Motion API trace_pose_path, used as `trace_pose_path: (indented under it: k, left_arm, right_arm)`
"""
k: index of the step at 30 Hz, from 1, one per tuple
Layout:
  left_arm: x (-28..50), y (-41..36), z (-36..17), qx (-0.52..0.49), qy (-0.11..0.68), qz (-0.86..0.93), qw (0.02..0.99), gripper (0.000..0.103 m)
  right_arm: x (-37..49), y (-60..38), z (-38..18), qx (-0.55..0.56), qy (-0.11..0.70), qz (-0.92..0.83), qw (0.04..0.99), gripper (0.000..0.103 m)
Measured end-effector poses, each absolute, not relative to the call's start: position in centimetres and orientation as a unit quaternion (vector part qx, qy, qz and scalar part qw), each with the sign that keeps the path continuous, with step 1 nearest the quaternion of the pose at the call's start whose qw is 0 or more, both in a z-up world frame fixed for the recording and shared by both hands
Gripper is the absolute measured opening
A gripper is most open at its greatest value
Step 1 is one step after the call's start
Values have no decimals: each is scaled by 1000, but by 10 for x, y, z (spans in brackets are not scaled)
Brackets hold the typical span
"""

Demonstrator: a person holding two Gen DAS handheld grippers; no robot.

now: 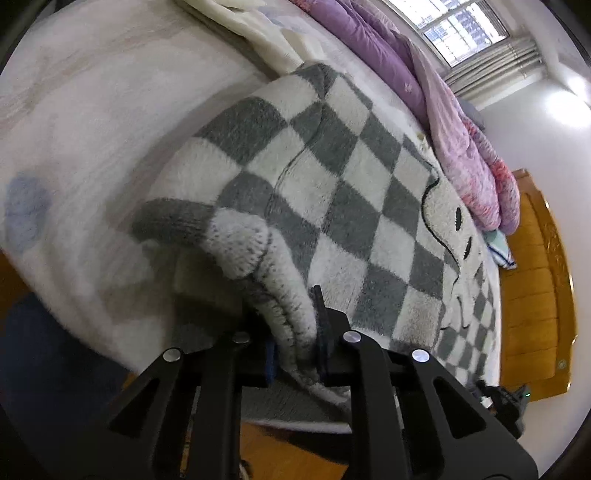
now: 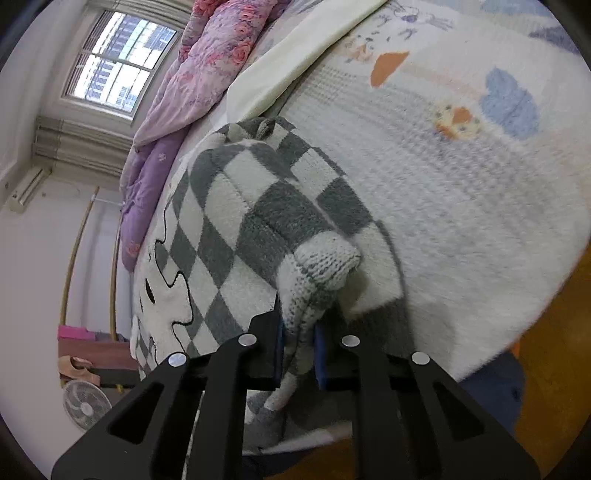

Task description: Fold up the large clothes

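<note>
The bed (image 1: 85,122) carries the checkered sweater (image 1: 332,177), bare sheet open toward 10 o'clock. The left claw (image 1: 295,332) and right claw (image 2: 299,343) each clamp its knitted hem at 6 o'clock.

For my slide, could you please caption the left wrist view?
Left gripper shut on checkered sweater's knit hem on the bed.

Daylight pours through the barred window (image 1: 463,27), bright enough to wash out its panes; the white wall (image 1: 554,122) beside it glares; the bed's near edge (image 1: 55,229) smears with motion blur; both fisheye views bend hard toward dark, vignetted corners.
</note>
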State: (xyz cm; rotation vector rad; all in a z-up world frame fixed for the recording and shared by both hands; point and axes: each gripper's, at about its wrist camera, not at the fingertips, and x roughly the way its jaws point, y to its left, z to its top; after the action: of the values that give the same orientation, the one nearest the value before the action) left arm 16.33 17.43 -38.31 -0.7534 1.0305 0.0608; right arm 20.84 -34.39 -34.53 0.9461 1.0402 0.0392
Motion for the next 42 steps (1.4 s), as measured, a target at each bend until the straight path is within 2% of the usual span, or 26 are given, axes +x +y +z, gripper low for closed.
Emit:
trace_pose_path:
  k: [6,13,15,16,17,21,27,29,31,32,33,36,38,42]
  left_arm:
    - [149,172,-397,-323,512,47,794,15]
    - [154,172,-401,-325,515,43,792,15]
    - [147,180,-395,-341,513,27,787,33]
    - [143,182,-390,-346,516,16,783,59]
    - [140,183,-386,-346,518,14,782,69]
    - [126,179,-359,-283,533,3,797,70]
    - [116,173,-323,-257,529,-30,808,74]
    - [122,163,-304,-231,507,-44,829,81]
    - [138,154,-292,-214,477,-63,850,83]
    - [151,146,-290,-204,476,-55,854,84]
    - [165,144,-290,-188,476,-52,857,84]
    - [200,142,-296,-181,482,-56,856,84]
    - [222,141,-300,-180,481,-60,856,84]
    - [258,144,-313,-166,489,-35,855,84]
  right_arm:
    - [192,-344,-352,402,499,0,768,11]
    - [208,-323,-369,297,532,-37,792,13]
    - [208,-320,-358,283,536,-32,795,19]
    - [207,-315,-349,270,538,-26,798,20]
    - [206,-313,-343,262,537,-24,801,23]
    - [198,-291,-311,180,541,-31,821,32]
    - [195,-246,-266,113,499,7,859,34]
    - [206,-225,-259,110,490,47,863,34]
    - [225,-200,-255,105,485,78,865,32]
    - [238,-183,-254,101,483,100,864,22]
    - [251,-167,-254,97,483,114,863,16]
    - [288,-124,-257,93,492,152,852,8]
    - [310,-105,-260,97,492,164,849,3]
    - [365,-73,-273,94,509,158,841,1]
